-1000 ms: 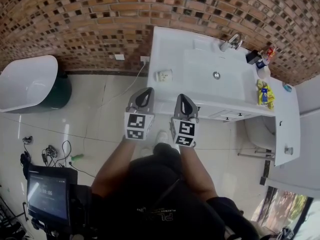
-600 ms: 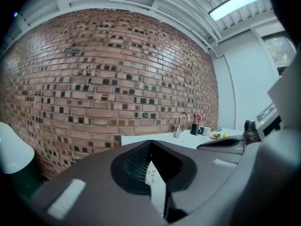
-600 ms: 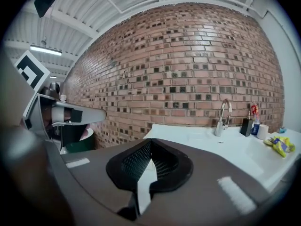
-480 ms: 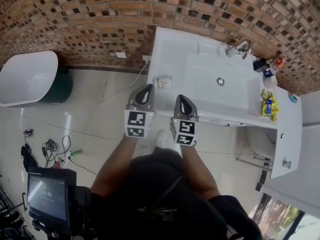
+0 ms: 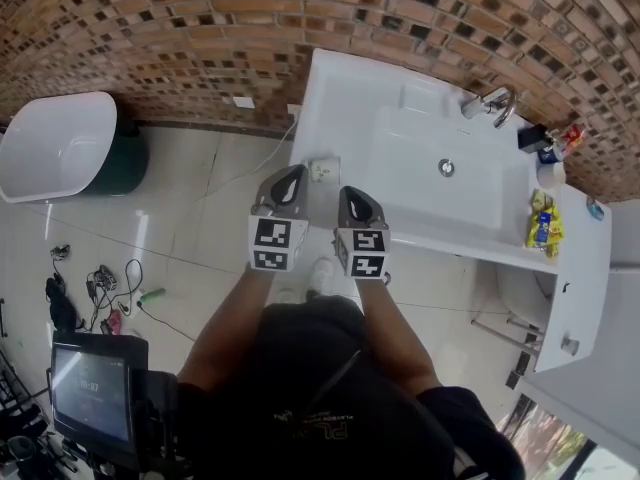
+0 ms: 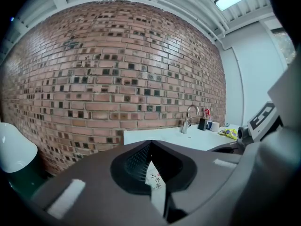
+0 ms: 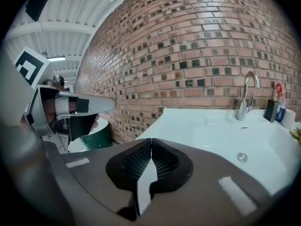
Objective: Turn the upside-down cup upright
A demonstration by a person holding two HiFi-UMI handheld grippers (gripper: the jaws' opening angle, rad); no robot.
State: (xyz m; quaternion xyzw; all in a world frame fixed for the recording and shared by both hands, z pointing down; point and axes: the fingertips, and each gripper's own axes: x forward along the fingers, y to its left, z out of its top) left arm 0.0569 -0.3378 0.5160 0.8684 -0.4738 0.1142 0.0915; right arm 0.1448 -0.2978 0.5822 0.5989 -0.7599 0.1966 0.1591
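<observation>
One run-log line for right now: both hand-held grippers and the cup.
phase: pre-grasp | left hand-held gripper: shut, empty | right hand-held gripper: shut, empty | cup: untouched, at near left corner of sink counter

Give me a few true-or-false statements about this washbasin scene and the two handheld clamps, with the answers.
1. The left gripper and the right gripper both have their jaws closed together. True.
2. The cup sits inside the basin. False: it stands on the counter's front left corner, outside the basin.
3. A tap stands at the sink's far edge, by the brick wall. True.
4. The right gripper holds the cup. False: nothing is between its jaws.
</observation>
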